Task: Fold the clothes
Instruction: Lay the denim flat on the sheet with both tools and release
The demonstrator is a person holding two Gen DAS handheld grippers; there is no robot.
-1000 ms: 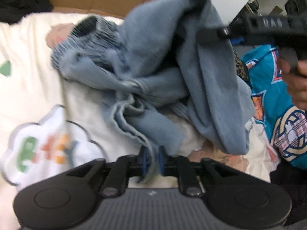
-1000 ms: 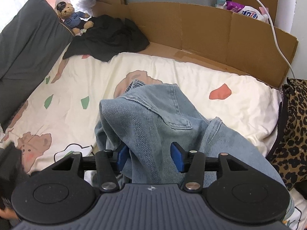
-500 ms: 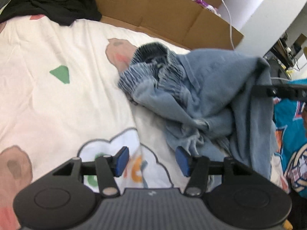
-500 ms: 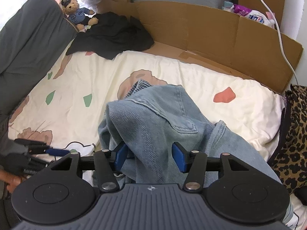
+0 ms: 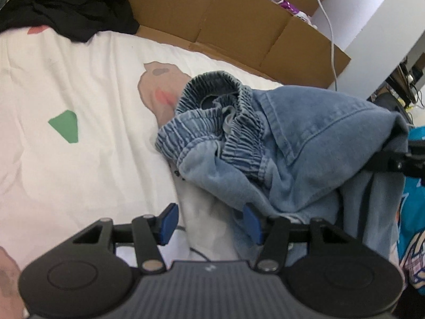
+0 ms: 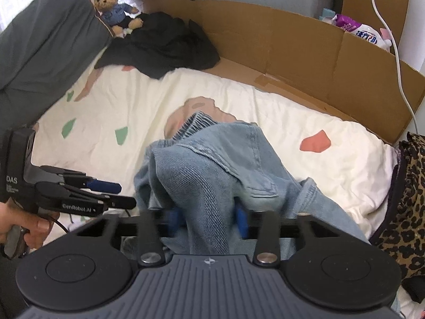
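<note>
Item: denim garment (image 5: pixel 305 143), pale blue with an elastic waistband, probably shorts or trousers; crumpled, not yet folded.
Location: middle of the bed (image 5: pixel 79 159), on the cream patterned sheet, waistband toward the far side, the near part lifted off the sheet.
Right tongs (image 6: pixel 209 219): jaws have just been closing, and a thick bunch of denim sits between the blue pads; blur makes it hard to be sure, but the pads look pressed on the cloth. Likely purpose: to hold the raised end so the rest hangs and can be straightened.
Left tongs (image 5: pixel 209 222): jaws have just been opening and stand apart; a loose denim edge lies against the right pad only, nothing pinched. Seen from the right wrist view, they hover at the left of the garment (image 6: pixel 106 188).
Judged step: regrasp, the left seeking a fresh corner.
Bystanders: black garment (image 6: pixel 164 45) and teddy bear (image 6: pixel 114 8) at the far left; leopard-print cloth (image 6: pixel 403 199) at the right; cardboard (image 6: pixel 292 53) along the far edge.
</note>
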